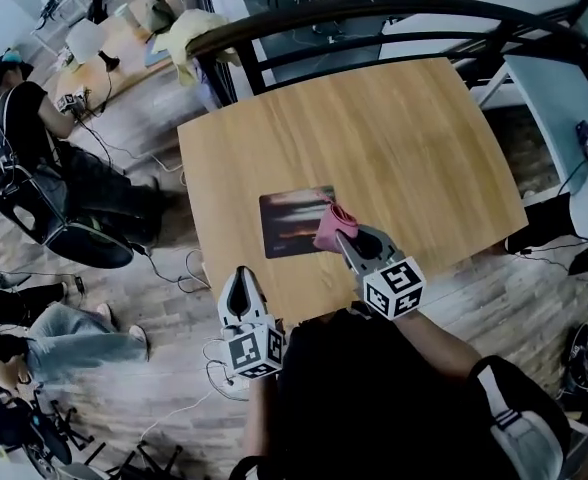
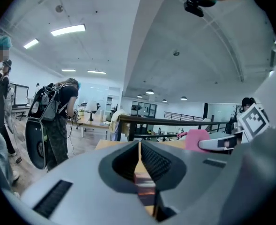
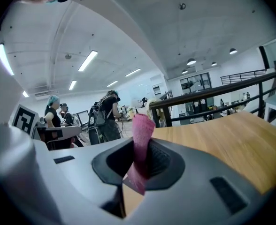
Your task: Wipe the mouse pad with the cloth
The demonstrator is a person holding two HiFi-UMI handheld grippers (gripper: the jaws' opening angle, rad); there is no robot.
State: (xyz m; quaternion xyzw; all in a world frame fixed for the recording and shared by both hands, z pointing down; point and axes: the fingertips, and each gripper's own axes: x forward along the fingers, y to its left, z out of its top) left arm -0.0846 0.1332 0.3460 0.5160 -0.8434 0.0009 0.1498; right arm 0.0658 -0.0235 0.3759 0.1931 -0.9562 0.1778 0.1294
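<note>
The dark mouse pad (image 1: pixel 292 222) lies flat near the front edge of the wooden table (image 1: pixel 394 138). My right gripper (image 1: pixel 342 236) is lifted above the pad's right end and is shut on a pink cloth (image 1: pixel 334 226), which sticks up rolled between the jaws (image 3: pixel 141 139). My left gripper (image 1: pixel 240 288) hangs off the table's front left edge, shut with nothing in it. In the left gripper view its jaws (image 2: pixel 140 165) meet, with a strip of the mouse pad (image 2: pixel 142 184) seen below and the pink cloth (image 2: pixel 197 138) to the right.
A dark railing (image 1: pixel 374 13) runs along the table's far side. People and office chairs (image 1: pixel 54 218) stand on the wooden floor to the left, with cables (image 1: pixel 189 268) near the table's left edge. White desks (image 1: pixel 564 88) are at the right.
</note>
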